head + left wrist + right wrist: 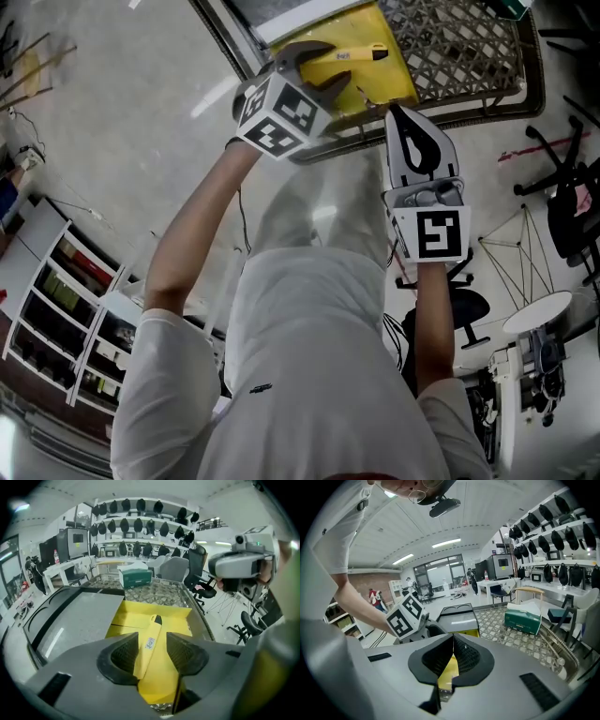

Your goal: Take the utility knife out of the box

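Note:
The yellow utility knife point(356, 54) lies flat in the open yellow box point(384, 80) on the mesh table top. My left gripper point(323, 67) hangs over the box, jaws wide open, one on either side of the knife's handle end. In the left gripper view the knife point(149, 641) runs lengthwise between the dark pads point(123, 654), and neither touches it. My right gripper point(394, 112) points at the box's near right corner. In the right gripper view its jaws point(453, 639) meet at the tips, and yellow from the box point(451, 670) shows through the slit behind them.
A green tissue box point(135, 577) stands farther back on the mesh table point(459, 47). A grey tray point(77, 616) lies left of the yellow box. Office chairs point(562, 159) stand to the right, white shelves point(66, 309) on the left.

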{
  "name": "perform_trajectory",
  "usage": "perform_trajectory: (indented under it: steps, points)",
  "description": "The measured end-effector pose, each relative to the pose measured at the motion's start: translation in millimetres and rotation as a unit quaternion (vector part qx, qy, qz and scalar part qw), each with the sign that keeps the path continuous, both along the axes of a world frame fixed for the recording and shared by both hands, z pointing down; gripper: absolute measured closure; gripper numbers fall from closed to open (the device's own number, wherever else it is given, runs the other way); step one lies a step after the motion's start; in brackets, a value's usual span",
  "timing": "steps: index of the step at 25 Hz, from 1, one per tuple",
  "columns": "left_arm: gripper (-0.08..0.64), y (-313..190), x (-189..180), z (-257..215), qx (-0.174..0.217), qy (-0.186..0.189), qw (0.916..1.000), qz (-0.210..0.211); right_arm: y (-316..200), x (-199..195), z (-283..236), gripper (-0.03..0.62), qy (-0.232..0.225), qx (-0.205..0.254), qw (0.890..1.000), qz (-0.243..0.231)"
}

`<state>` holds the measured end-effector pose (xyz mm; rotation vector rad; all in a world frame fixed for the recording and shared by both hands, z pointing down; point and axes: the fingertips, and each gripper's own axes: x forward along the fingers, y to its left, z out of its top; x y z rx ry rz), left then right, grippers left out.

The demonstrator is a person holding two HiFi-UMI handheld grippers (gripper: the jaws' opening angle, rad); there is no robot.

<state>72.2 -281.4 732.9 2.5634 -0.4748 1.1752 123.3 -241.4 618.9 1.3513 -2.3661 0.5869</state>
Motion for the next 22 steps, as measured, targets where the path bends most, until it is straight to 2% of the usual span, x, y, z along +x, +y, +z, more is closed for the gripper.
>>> perform_trajectory:
  steps: [4,12,22]
  points:
    - [0.38,-3,0,20,0.005,-0.036,0.9988,0.034,-2,1,7,0.594,-0.003,-0.006,1.0,0.0]
    - [0.387,2,-1,31,0.021,-0.09,0.9928,0.076,-5,2,8,0.594,-0.005,-0.003,1.0,0.002]
    - [0.396,-1,-3,49,0.009,-0.174,0.9818,0.076,-2,4,10,0.594,-0.006,-0.011,1.0,0.01]
